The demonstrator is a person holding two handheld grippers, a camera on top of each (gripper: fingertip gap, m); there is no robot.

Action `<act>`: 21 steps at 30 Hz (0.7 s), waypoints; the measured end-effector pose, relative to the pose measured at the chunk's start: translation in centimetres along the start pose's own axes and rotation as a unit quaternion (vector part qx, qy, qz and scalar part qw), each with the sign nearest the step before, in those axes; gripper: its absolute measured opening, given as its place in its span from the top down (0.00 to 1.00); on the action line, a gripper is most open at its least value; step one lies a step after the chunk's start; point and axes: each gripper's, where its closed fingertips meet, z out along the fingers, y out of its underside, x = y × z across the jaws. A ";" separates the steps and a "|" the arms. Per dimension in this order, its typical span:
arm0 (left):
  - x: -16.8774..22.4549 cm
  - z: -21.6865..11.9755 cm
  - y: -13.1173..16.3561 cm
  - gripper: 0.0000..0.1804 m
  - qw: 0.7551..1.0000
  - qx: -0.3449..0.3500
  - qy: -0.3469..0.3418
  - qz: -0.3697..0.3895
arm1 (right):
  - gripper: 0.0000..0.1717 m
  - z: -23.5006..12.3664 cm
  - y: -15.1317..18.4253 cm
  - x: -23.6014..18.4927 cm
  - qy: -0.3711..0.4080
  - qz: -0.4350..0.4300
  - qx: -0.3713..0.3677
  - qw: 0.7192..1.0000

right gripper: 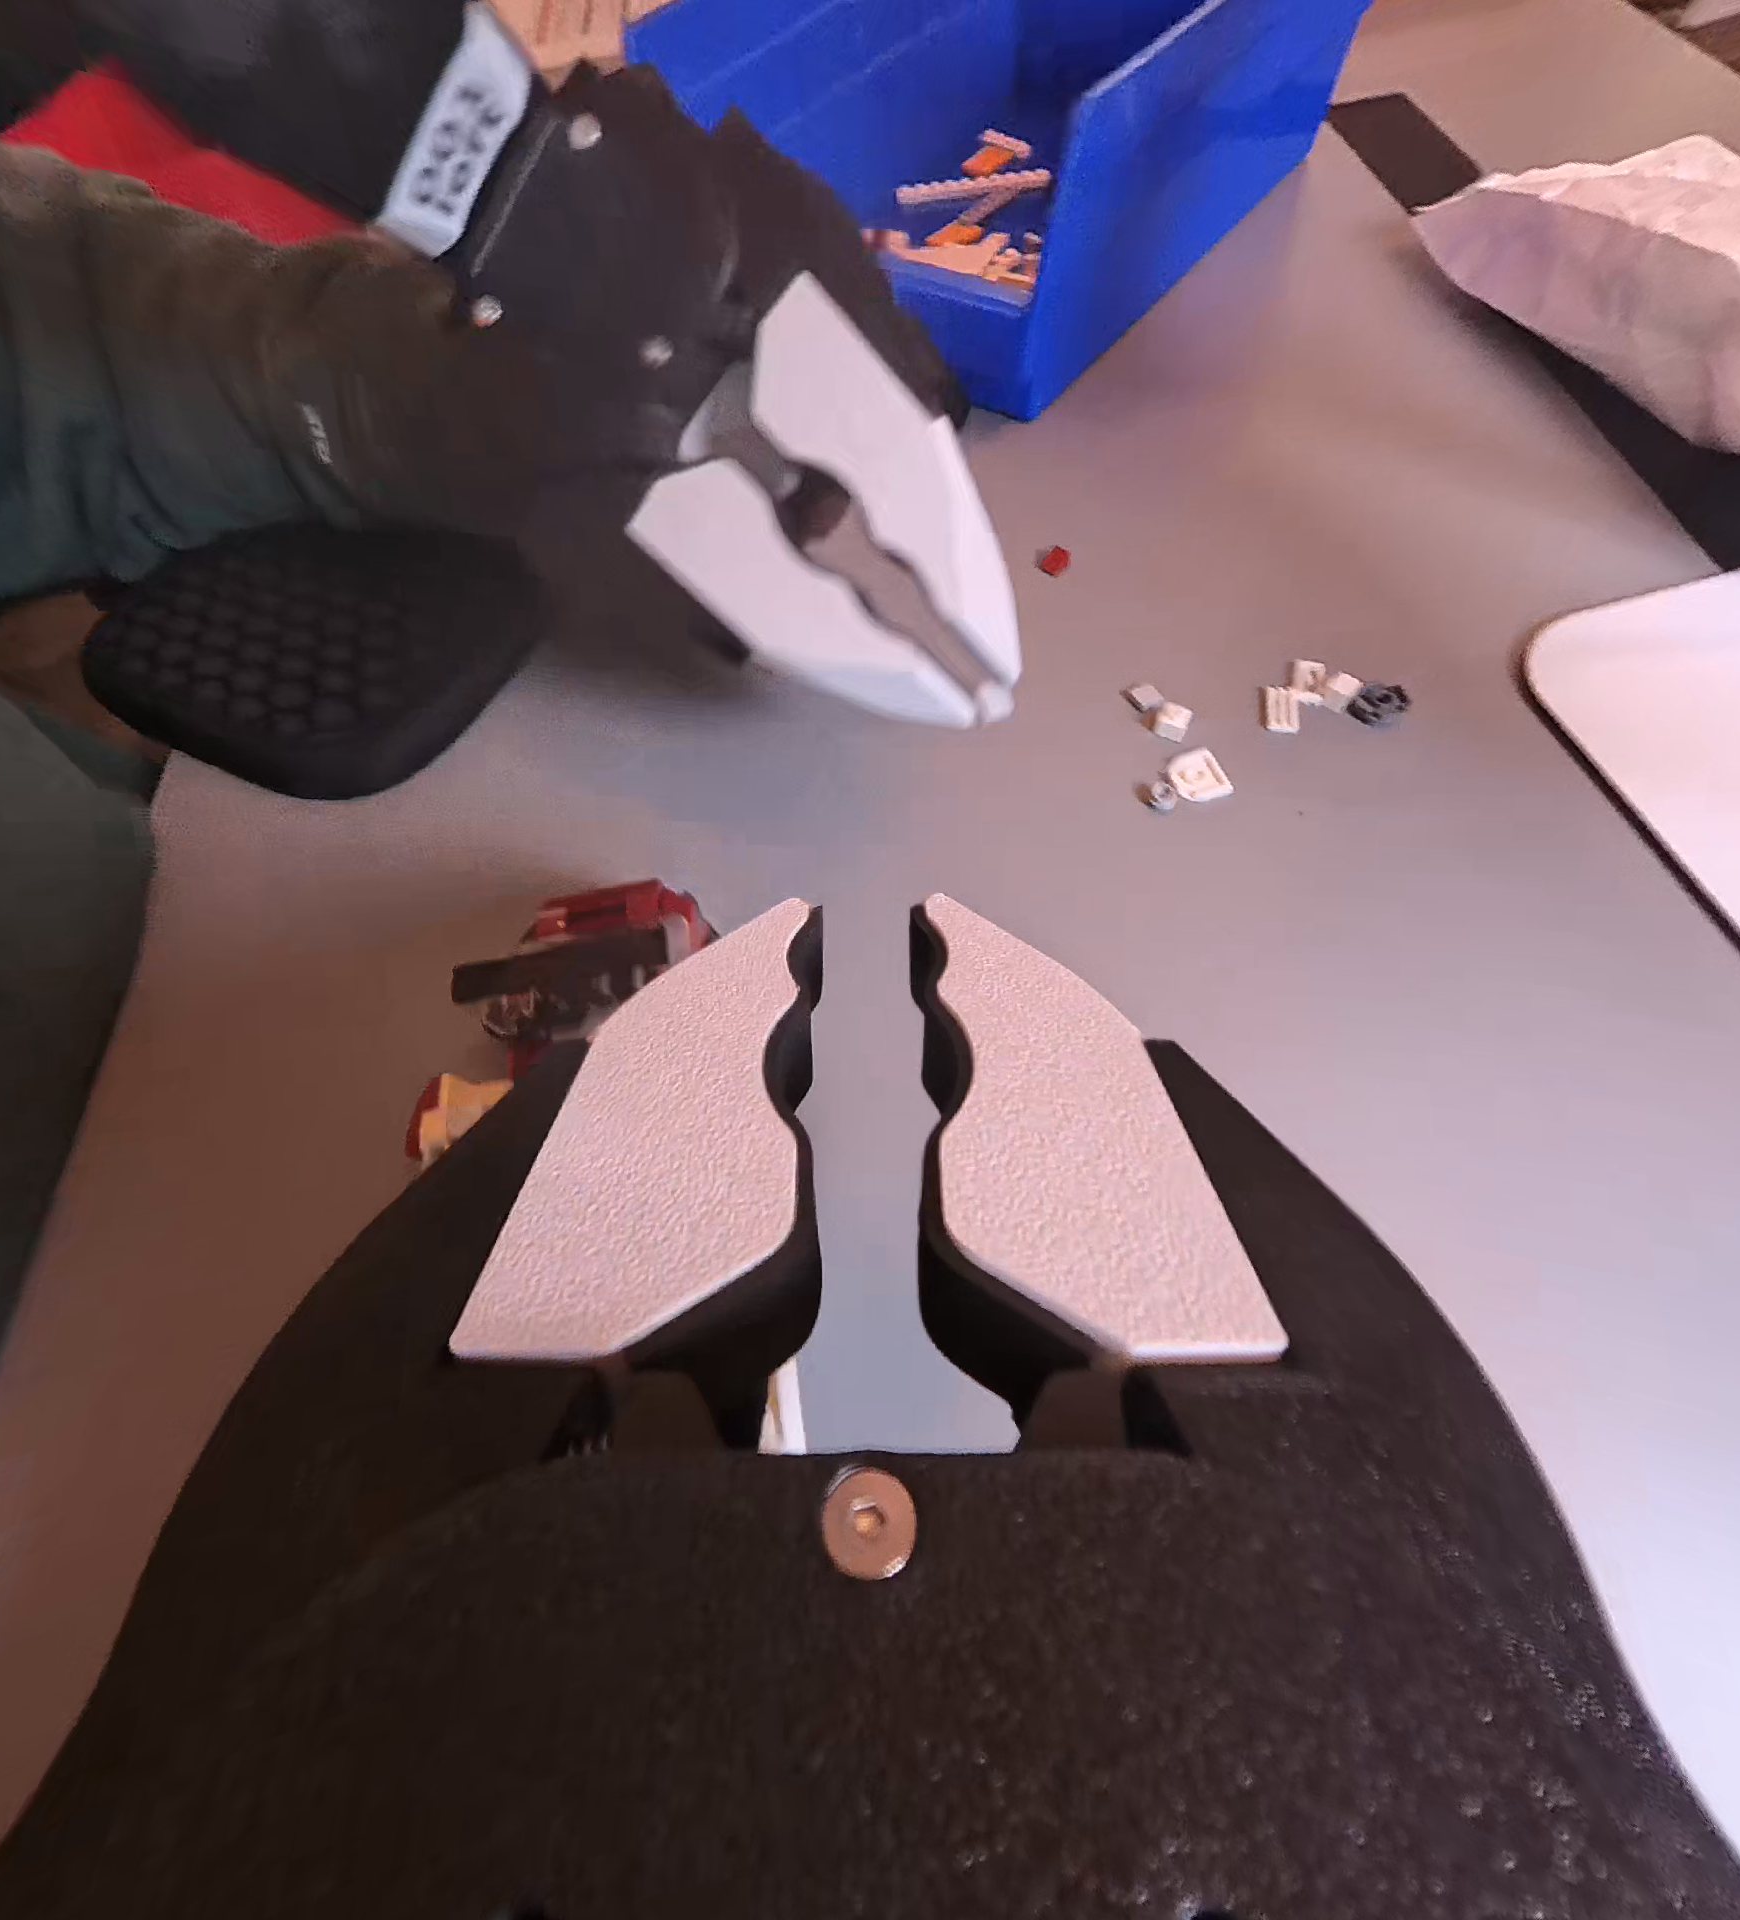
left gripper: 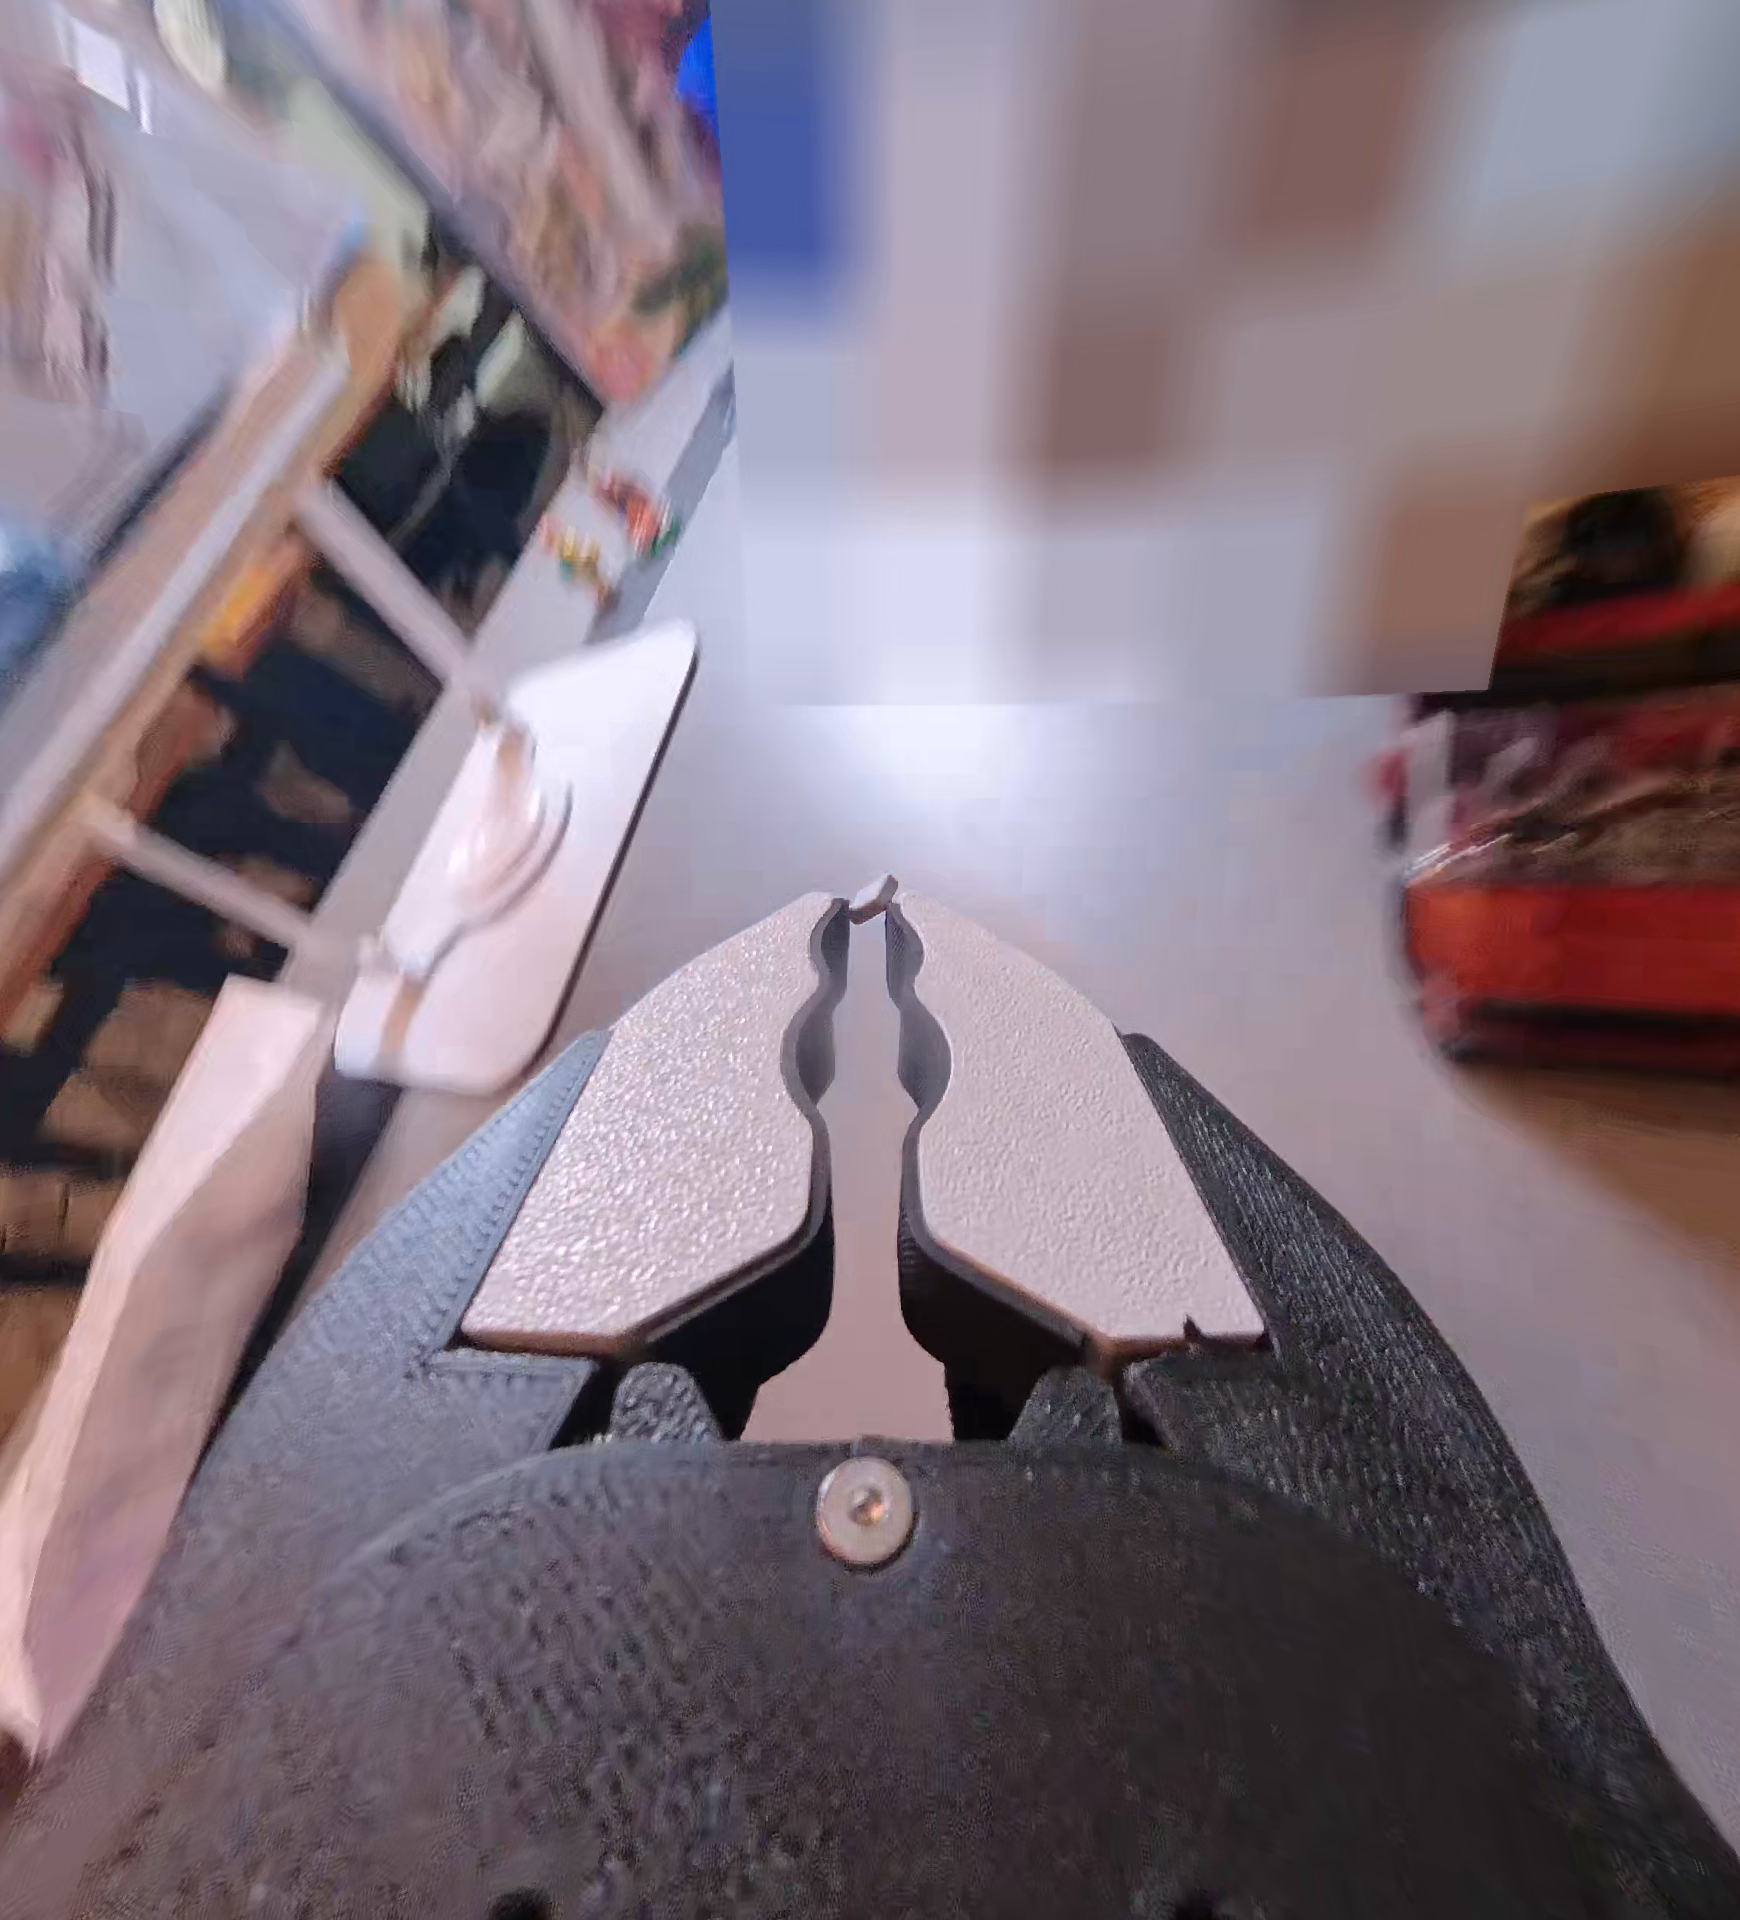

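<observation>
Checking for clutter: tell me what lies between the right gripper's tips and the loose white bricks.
Only bare grey table between the right gripper and the white bricks, seen in the right wrist view.

Small white piece (left gripper: pixel 871 899): a tiny flat white brick, tilted, pinched at the very tips of the left gripper (left gripper: pixel 868 914), held above the grey table (left gripper: pixel 1053 831).

Loose pieces (right gripper: pixel 1261 727): a scatter of small white bricks and one dark one on the table, at about 3 o'clock from the left gripper's tips, near them.

Red model (right gripper: pixel 585 977): a part-built red, black and white brick model, lying at 9 o'clock just beside the right gripper (right gripper: pixel 866 920), whose fingers stand apart over bare table.
</observation>
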 end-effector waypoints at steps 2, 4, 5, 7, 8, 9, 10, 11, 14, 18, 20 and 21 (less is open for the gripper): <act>-2.3 0.3 4.6 0.96 0.994 -0.092 -0.012 -0.059 | 0.90 -1.6 0.8 0.6 0.024 0.006 -0.004 1.000; -3.7 0.4 7.9 0.96 0.983 -0.143 -0.012 -0.114 | 0.90 -3.2 2.0 1.1 0.044 0.020 -0.007 0.999; -4.0 0.5 9.0 0.96 0.977 -0.159 -0.007 -0.139 | 0.90 -4.0 2.6 1.3 0.054 0.030 -0.007 0.998; -3.8 0.8 9.8 0.89 0.968 -0.170 0.019 -0.182 | 0.90 -5.4 3.9 1.5 0.072 0.049 -0.007 0.996; -3.7 1.0 9.9 0.85 0.965 -0.172 0.026 -0.194 | 0.90 -6.0 4.4 1.6 0.080 0.057 -0.006 0.995; -3.6 1.2 9.9 0.82 0.964 -0.174 0.031 -0.198 | 0.90 -6.6 4.9 1.7 0.089 0.064 -0.004 0.994; -3.5 1.3 10.0 0.80 0.963 -0.177 0.034 -0.198 | 0.90 -7.2 5.3 1.7 0.096 0.071 -0.002 0.993; -3.4 1.3 10.0 0.78 0.963 -0.180 0.038 -0.199 | 0.90 -7.7 5.7 1.8 0.102 0.078 0.001 0.992; -2.9 1.0 9.8 0.74 0.959 -0.182 0.055 -0.210 | 0.90 -8.8 6.1 1.9 0.114 0.091 0.013 0.989; -4.6 -1.9 7.9 0.74 0.960 -0.146 0.030 -0.238 | 0.90 -10.0 6.4 1.9 0.132 0.090 0.016 0.987; -5.5 -4.7 8.4 0.79 0.957 -0.174 0.007 -0.233 | 0.90 -10.6 6.5 1.8 0.139 0.089 0.019 0.986; -5.3 -5.9 9.2 0.82 0.951 -0.200 0.009 -0.237 | 0.90 -10.8 6.6 1.7 0.142 0.089 0.021 0.986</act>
